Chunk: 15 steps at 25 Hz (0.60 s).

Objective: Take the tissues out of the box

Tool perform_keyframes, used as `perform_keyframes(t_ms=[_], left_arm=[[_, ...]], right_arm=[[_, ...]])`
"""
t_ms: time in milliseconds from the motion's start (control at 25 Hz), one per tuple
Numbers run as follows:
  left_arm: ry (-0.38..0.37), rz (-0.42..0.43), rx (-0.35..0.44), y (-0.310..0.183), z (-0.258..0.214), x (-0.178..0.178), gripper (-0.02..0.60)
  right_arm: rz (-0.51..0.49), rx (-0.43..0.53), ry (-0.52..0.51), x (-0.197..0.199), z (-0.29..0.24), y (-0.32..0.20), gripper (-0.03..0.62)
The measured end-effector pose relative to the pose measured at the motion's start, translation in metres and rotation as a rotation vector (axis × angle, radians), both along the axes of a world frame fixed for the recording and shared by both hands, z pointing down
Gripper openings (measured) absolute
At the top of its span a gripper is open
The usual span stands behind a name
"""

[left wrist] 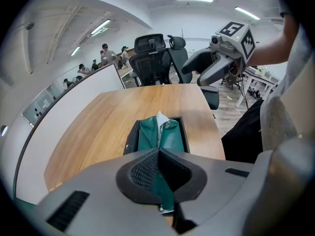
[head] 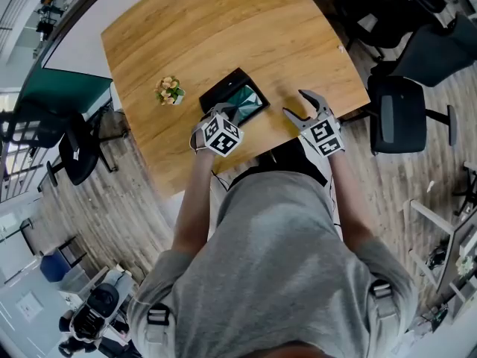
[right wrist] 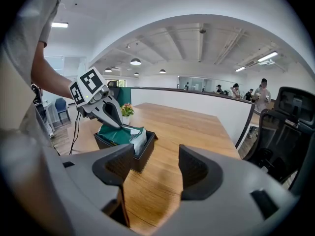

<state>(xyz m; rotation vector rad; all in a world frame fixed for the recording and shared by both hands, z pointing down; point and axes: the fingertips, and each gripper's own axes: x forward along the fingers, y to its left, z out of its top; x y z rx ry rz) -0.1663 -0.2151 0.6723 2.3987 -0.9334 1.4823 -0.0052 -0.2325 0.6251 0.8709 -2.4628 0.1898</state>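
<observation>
The left gripper (left wrist: 158, 157) has its jaws closed on the top of the green tissue pack (left wrist: 172, 136). The pack sits in the black box (head: 220, 86) on the wooden table (head: 223, 28). The right gripper (right wrist: 156, 168) hangs near the box, with its jaws open and nothing between them.

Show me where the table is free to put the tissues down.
Free: the far half of the table beyond the box and flower pot; also the strip right of the box, near the open right gripper. Crowded: the near edge, where the left gripper pinches the green tissue pack.
</observation>
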Motion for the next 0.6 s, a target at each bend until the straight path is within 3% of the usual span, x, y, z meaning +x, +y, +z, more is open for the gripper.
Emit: perform_keyframes(t_ms=[600], left_arm=[[-0.010, 0.018, 0.112, 0.025, -0.047, 0.007, 0.020]], right_arm=[[0.015, 0.056, -0.016, -0.001, -0.020, 0.035, 0.288]])
